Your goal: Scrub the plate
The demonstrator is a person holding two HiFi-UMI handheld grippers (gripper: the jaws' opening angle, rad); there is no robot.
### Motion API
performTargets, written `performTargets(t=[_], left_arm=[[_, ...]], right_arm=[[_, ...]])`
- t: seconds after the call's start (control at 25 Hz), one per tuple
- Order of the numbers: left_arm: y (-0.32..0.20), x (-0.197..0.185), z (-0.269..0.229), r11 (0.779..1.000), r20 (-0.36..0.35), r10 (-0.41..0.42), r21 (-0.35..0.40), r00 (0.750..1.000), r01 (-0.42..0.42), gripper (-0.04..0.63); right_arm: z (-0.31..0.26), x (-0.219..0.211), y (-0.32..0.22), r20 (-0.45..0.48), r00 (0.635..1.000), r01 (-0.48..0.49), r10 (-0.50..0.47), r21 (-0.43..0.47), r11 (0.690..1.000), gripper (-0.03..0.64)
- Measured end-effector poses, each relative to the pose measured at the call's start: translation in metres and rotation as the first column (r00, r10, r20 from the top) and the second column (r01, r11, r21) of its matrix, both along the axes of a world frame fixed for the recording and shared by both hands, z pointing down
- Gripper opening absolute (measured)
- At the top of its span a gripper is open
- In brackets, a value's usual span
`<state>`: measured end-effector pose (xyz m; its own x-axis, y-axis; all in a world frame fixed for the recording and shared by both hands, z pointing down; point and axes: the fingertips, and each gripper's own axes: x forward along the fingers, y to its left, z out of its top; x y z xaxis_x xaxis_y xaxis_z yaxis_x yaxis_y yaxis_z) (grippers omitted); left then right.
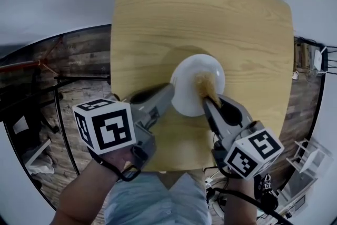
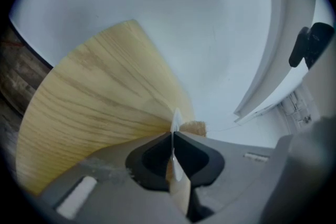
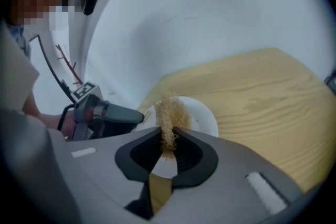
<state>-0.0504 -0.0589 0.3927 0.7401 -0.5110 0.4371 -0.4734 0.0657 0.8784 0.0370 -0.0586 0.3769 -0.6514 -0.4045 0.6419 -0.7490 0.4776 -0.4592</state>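
Left tool (image 1: 171,89) clamps the plate (image 1: 184,87) by its rim, right tool (image 1: 208,100) grips the scrubber (image 1: 204,82) on it — scrubbing stage, likely needing firm strokes next.

Rig: left gripper (image 1: 169,89) and right gripper (image 1: 206,101), grey shells, black pads (image 3: 195,159), 1 white cube (image 1: 105,126) each with black square markers. Black wrist strap (image 1: 113,168) at 7 o'clock. Pale blue trousers (image 1: 158,200), 6 o'clock.
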Motion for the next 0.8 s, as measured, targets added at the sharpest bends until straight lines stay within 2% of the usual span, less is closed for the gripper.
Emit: performTargets(t=[0.16, 0.28, 0.44, 0.6, 0.8], left_arm=[[-0.007, 0.015, -0.013, 0.999, 0.061, 0.030, 0.023, 0.998, -0.031, 0.037], [-0.008, 0.018, -0.015, 1.000, 0.072, 0.019, 0.010, 0.997, -0.020, 0.037], [-0.010, 0.015, -0.014, 1.000, 0.081, -0.004, -0.006, 0.997, 0.005, 0.037], [-0.011, 0.016, -0.014, 1.000, 0.094, 0.014, 0.002, 0.995, -0.014, 0.037], [-0.010, 0.014, -0.015, 1.000, 0.100, 0.018, 0.001, 0.995, -0.018, 0.037]], right_arm=[[0.000, 0.022, -0.023, -0.151, 0.985, 0.096, -0.084, 0.074, 0.993, 0.051], [0.006, 0.023, -0.033, -0.205, 0.969, 0.160, -0.140, 0.085, 0.983, 0.051], [0.003, 0.017, -0.043, -0.213, 0.965, 0.183, -0.153, 0.128, 0.975, 0.051], [-0.001, 0.017, -0.056, -0.232, 0.961, 0.191, -0.149, 0.170, 0.967, 0.051], [0.000, -0.010, -0.046, -0.160, 0.953, 0.281, -0.257, 0.147, 0.948, 0.051]])
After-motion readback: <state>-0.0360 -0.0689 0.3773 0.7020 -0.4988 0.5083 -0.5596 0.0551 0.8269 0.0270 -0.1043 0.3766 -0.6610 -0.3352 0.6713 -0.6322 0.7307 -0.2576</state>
